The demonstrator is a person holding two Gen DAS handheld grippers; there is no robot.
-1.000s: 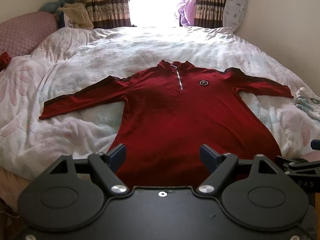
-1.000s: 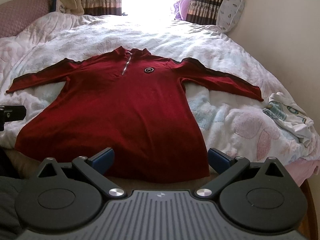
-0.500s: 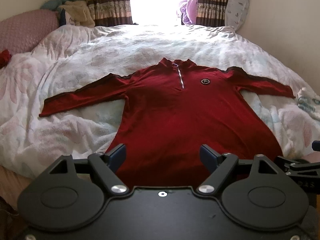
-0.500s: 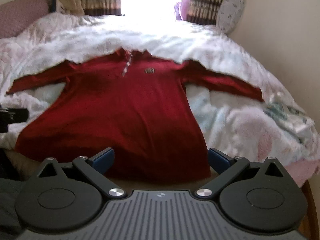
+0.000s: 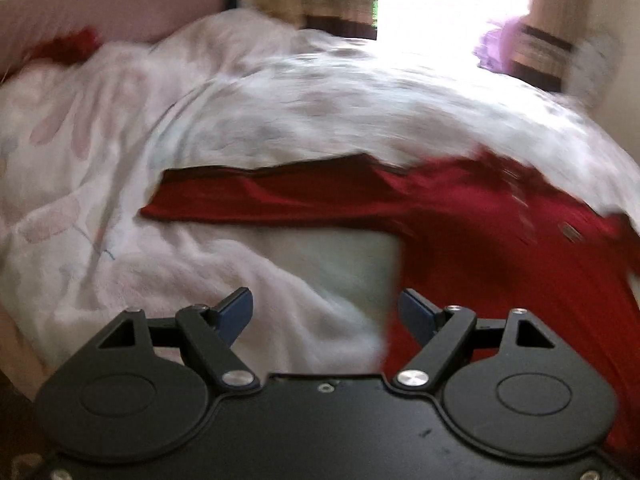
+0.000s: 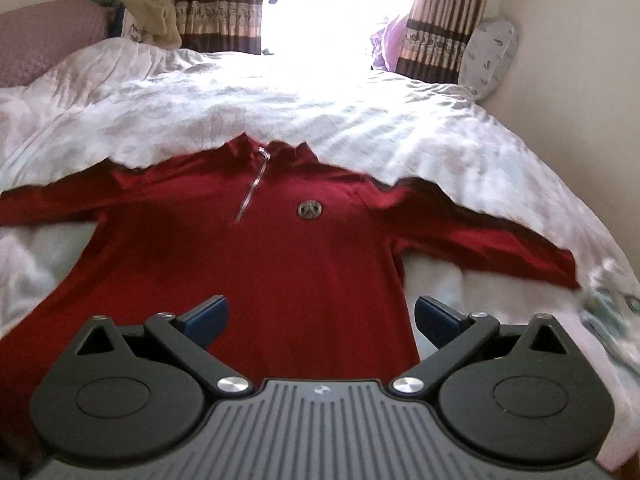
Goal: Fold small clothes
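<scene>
Red shirt [image 6: 288, 264] spread flat, front up, on the white quilt [image 6: 360, 120] of the bed, collar toward the bright window, both sleeves stretched out to the sides. Zip at the neck, a round badge [image 6: 309, 209] on the chest.

Right gripper [image 6: 320, 316] sits low over the lower part of the shirt, jaws wide apart, nothing between them. Its left finger lies over red cloth, its right finger just past the shirt's side edge, over quilt, so that edge runs between the fingers (whether the pads touch the fabric cannot be told). The right sleeve [image 6: 500, 248] reaches out ahead and to the right of it.

Left gripper [image 5: 326, 310] is also spread wide and empty. This view is badly blurred. It points at the quilt beside the shirt's left flank: the red body fills the right of the picture, with the right finger at its side edge and the left finger over bare quilt. The left sleeve [image 5: 260, 200] lies ahead of the fingers, well apart, stretched across the quilt.

A pink headboard [image 6: 44, 40] stands far left, and striped curtains [image 6: 216, 8] flank the window.
</scene>
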